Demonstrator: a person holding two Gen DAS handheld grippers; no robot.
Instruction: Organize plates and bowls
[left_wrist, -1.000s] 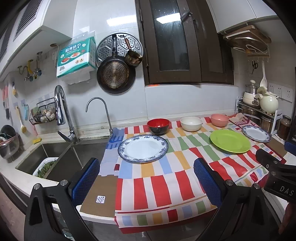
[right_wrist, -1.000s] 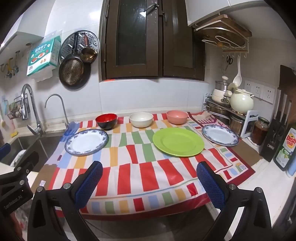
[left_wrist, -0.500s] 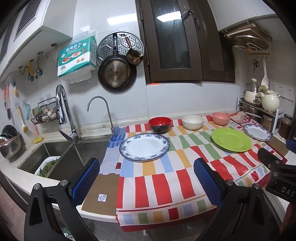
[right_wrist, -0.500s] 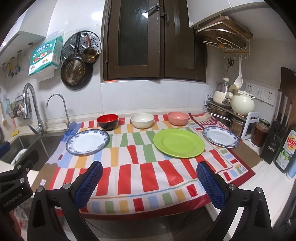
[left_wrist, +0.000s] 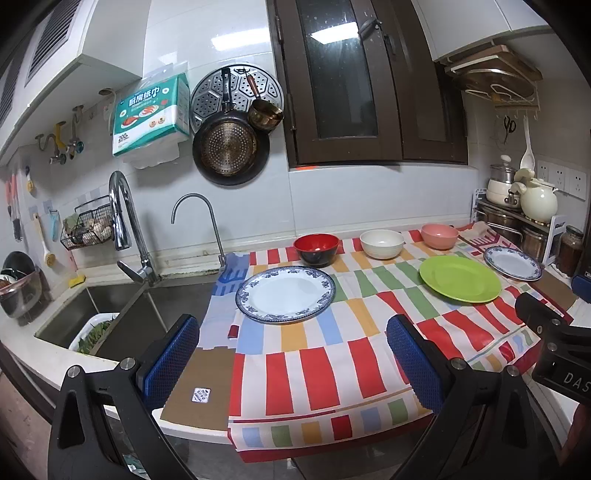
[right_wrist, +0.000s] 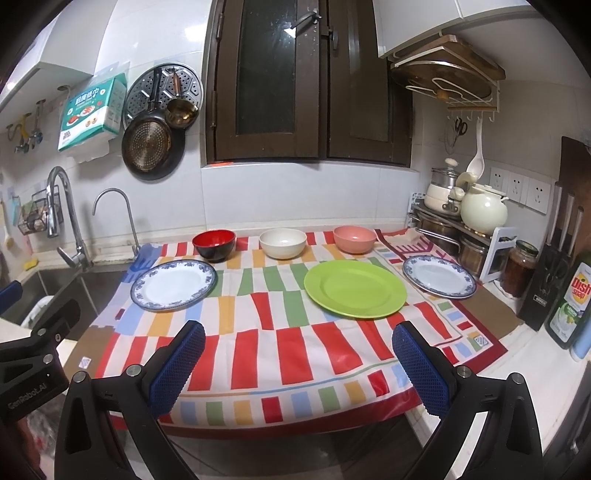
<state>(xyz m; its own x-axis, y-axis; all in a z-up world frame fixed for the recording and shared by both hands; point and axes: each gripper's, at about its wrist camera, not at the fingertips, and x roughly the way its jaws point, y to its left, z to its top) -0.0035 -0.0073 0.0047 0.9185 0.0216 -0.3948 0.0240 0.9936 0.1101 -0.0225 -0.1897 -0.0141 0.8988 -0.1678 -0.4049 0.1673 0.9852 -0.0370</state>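
On the striped cloth (right_wrist: 258, 354) lie a large blue-rimmed plate (right_wrist: 173, 284) (left_wrist: 285, 293) at left, a green plate (right_wrist: 354, 288) (left_wrist: 460, 278) in the middle and a small blue-rimmed plate (right_wrist: 439, 277) (left_wrist: 512, 263) at right. Behind them stand a red bowl (right_wrist: 214, 244) (left_wrist: 316, 249), a white bowl (right_wrist: 282, 242) (left_wrist: 381, 243) and a pink bowl (right_wrist: 354, 239) (left_wrist: 440, 236). My left gripper (left_wrist: 293, 363) and right gripper (right_wrist: 299, 369) both hover open above the cloth's near edge, holding nothing.
A sink (left_wrist: 92, 317) with two faucets (left_wrist: 125, 229) lies left of the cloth. Pots, a cream kettle (right_wrist: 482, 210) and jars crowd the rack at right. A knife block (right_wrist: 550, 269) and dish soap bottle (right_wrist: 570, 306) stand at far right. Pans (right_wrist: 153, 147) hang on the wall.
Both grippers have drawn back and risen slightly, so the dishes look a little farther away. Nothing on the cloth has moved.
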